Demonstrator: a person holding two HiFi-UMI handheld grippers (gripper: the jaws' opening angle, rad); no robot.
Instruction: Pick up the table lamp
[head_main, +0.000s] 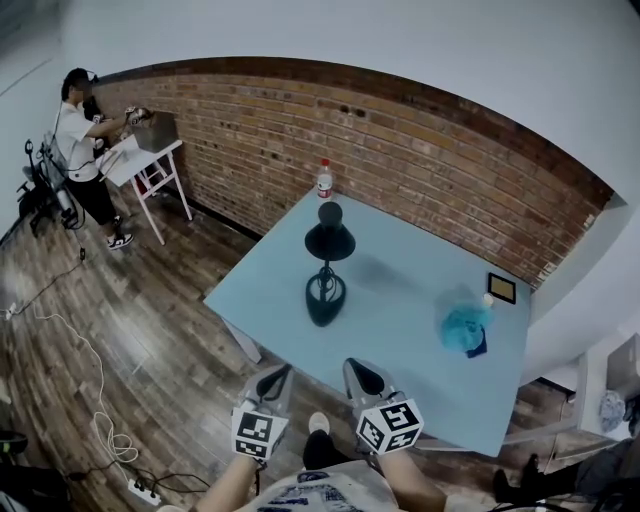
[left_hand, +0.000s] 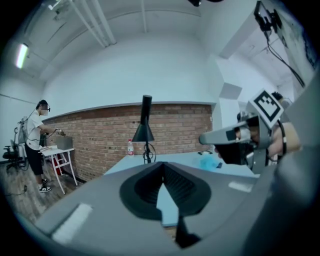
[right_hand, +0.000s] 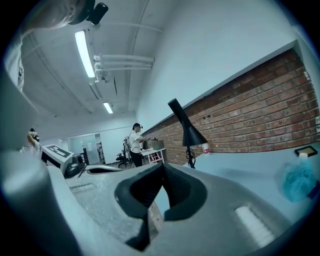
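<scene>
Blue table (head_main: 400, 300) is carrying the lamp (head_main: 326, 265) upright at frame centre; you are holding left gripper (head_main: 273, 383) and right gripper (head_main: 366, 377) pressed together and empty at bottom centre, nothing yet being within reach.

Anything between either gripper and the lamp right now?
Nothing visible. Only bare table lies between the left gripper, the right gripper and the lamp. The bottle stands behind the lamp; the blue bundle and small frame sit off to the right. Both jaws are shut, empty.
</scene>
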